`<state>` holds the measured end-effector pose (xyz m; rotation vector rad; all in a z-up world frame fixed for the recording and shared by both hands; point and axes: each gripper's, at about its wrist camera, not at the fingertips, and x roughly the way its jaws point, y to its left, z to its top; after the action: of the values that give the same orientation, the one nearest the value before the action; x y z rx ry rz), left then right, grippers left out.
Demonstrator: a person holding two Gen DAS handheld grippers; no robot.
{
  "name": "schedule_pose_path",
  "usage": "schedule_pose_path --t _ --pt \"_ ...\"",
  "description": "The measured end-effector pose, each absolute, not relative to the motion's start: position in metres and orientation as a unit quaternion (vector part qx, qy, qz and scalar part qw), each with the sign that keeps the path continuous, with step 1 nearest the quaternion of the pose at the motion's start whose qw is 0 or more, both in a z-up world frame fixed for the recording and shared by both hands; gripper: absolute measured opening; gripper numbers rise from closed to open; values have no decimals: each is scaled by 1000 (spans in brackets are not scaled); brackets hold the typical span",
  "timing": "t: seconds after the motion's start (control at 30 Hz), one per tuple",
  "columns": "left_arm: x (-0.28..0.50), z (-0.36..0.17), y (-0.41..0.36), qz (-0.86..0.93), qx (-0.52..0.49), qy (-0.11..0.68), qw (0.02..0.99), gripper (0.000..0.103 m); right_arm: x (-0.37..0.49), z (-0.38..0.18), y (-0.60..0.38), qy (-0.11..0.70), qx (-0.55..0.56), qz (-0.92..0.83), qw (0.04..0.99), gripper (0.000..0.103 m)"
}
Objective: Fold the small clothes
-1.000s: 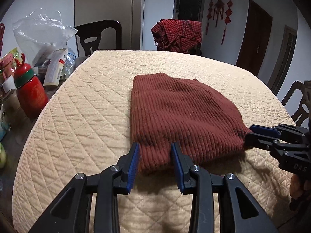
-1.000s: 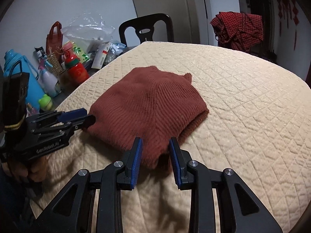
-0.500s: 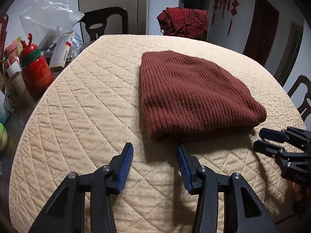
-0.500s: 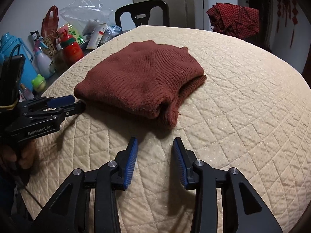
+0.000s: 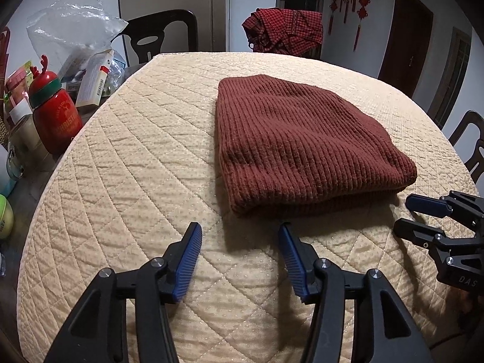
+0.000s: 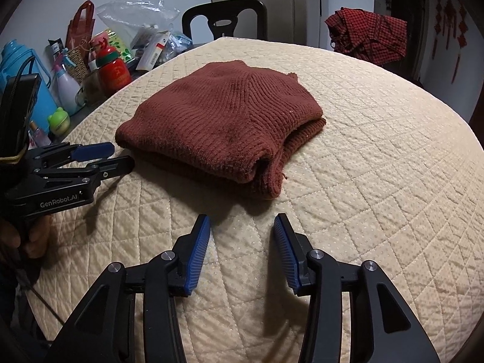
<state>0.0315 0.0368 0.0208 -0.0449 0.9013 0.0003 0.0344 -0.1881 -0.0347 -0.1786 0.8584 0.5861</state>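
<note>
**mossy_k:** Fingers first, going left to right: the left gripper has its blue pads spread apart with nothing between them, only bare quilt. Its jaws have just been opening. The right gripper is the same story, pads apart, jaws just been opening, empty gap. Neither one touches the sweater.

**tinfoil_ray:** So where's the sweater sitting relative to them?

**mossy_k:** It's a folded rust-brown knit bundle lying flat on the quilted table cover, straight ahead of both sets of fingers and just past the tips. From the left gripper's view the near folded edge runs across, just beyond the pads, and the bundle's long side stretches away toward the far chair. From the right gripper's view you're looking at the open corner where the layers stack. I'd say both are about equally close, each near its own front corner.

**tinfoil_ray:** Pose?

**mossy_k:** Both angle downward at the table, side by side, the right one showing in the left camera off the sweater's right corner. A hand grips the left tool's handle. My guess is the fold's pretty much done; if another fold's coming, they'd have to reach forward and pinch that near edge.
</note>
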Motion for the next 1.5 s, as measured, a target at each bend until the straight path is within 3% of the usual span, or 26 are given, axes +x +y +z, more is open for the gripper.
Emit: schedule_pose_path --t 1.5 --pt "32 20 36 -6 -21 436 900 61 33 -35 -187 409 -85 280 864 46"
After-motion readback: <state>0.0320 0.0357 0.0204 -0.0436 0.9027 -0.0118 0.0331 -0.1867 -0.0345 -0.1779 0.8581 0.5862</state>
